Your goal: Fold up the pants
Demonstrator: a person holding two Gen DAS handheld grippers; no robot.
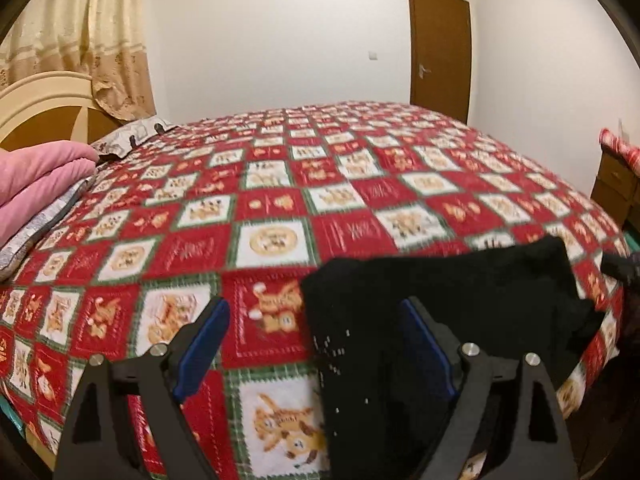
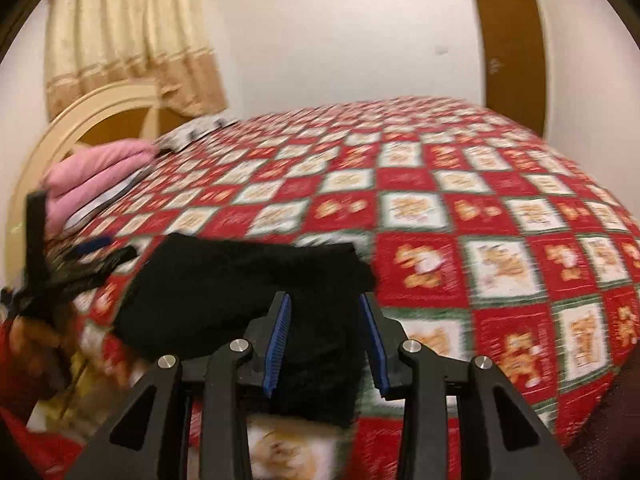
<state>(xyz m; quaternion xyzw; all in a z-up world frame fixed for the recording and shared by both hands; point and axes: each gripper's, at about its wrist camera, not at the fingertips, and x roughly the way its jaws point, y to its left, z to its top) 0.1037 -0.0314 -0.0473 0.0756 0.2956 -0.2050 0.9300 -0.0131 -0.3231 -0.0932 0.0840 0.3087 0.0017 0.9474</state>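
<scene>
The black pants [image 1: 440,292] lie in a folded bundle on the red patchwork bedspread [image 1: 280,184] near the bed's front edge. My left gripper [image 1: 316,320] is wide open just above the bed, with the bundle's left edge between its fingers and its right finger [image 1: 424,340] over the cloth. In the right wrist view the pants [image 2: 240,280] lie straight ahead. My right gripper [image 2: 326,312] is open over the bundle's near end, with cloth between the blue pads and no grip. The left gripper [image 2: 84,256] shows blurred at the far left.
A pink folded blanket [image 1: 36,176] and a grey pillow [image 1: 132,136] lie by the cream headboard [image 1: 44,96] at the left. A wooden nightstand [image 1: 616,184] stands at the right. A brown door [image 1: 440,44] and curtains [image 1: 88,28] are behind the bed.
</scene>
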